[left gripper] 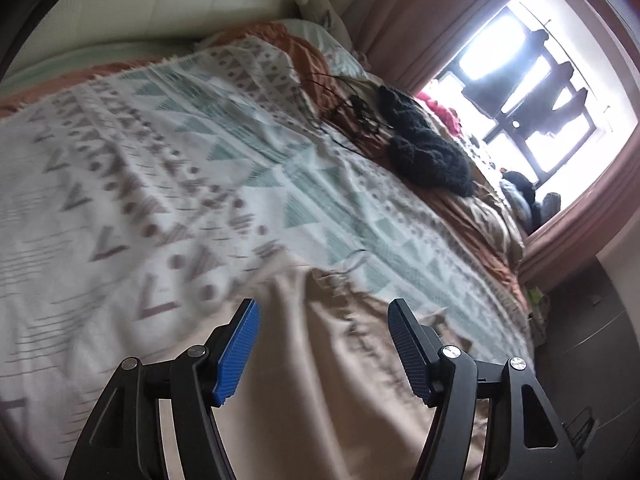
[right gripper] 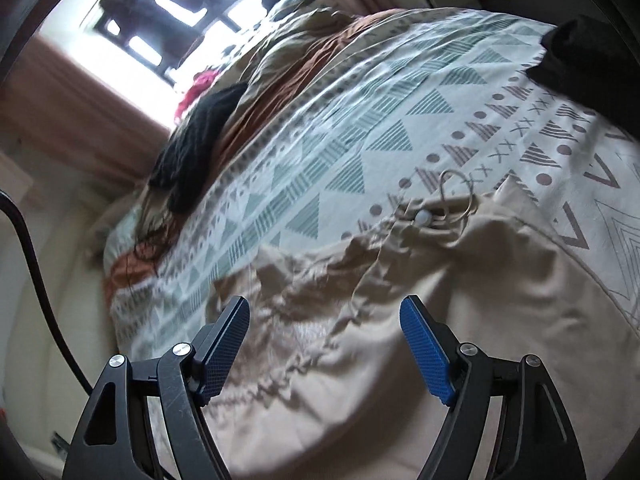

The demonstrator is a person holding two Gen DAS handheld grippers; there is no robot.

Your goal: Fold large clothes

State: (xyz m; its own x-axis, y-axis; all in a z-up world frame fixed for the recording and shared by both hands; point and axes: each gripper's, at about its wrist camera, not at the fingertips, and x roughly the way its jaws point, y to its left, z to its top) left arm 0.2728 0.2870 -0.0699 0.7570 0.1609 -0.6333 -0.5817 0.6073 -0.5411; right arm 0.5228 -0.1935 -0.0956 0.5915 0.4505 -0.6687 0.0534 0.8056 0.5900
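Right wrist: beige garment (right gripper: pixel 360 340), waistband away.

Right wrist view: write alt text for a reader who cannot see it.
The open right gripper hovers over a crumpled beige garment with a drawstring, lying on a triangle-patterned bedspread. A black knit item lies nearer the bright window.

Lay on the bed: patterned blanket (left gripper: pixel 168 168), black knit (left gripper: pixel 424 148) beside a rust sheet (right gripper: pixel 296 68), red cloth (right gripper: pixel 200 84) nearer the window (left gripper: pixel 532 92). Hung alongside: pink curtain (left gripper: pixel 404 28).
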